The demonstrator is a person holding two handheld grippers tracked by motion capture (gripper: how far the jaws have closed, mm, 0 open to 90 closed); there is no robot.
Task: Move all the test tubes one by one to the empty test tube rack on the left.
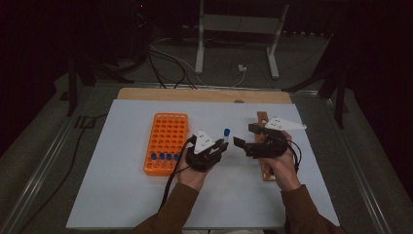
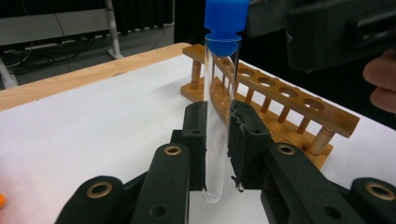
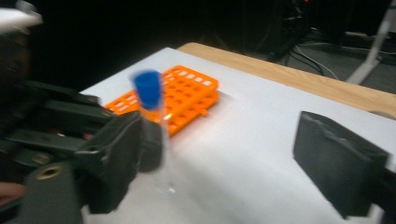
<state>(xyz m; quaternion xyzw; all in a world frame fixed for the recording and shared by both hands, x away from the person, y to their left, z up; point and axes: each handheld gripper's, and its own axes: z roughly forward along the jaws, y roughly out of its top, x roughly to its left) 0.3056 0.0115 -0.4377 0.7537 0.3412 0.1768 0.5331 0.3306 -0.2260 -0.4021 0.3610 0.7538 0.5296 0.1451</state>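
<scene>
We see the left gripper [image 2: 217, 144] clamped on an upright blue-capped test tube [image 2: 221, 107] above the white table [image 1: 122, 195], between the orange rack [image 1: 166, 141] and wooden rack [image 2: 280, 100]. Our right gripper [image 1: 242, 138] gapes wide just right of it.

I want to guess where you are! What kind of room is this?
Probably a lab workbench: an orange tube rack, a wooden test tube rack, and a blue-capped test tube held in the left tongs.
</scene>
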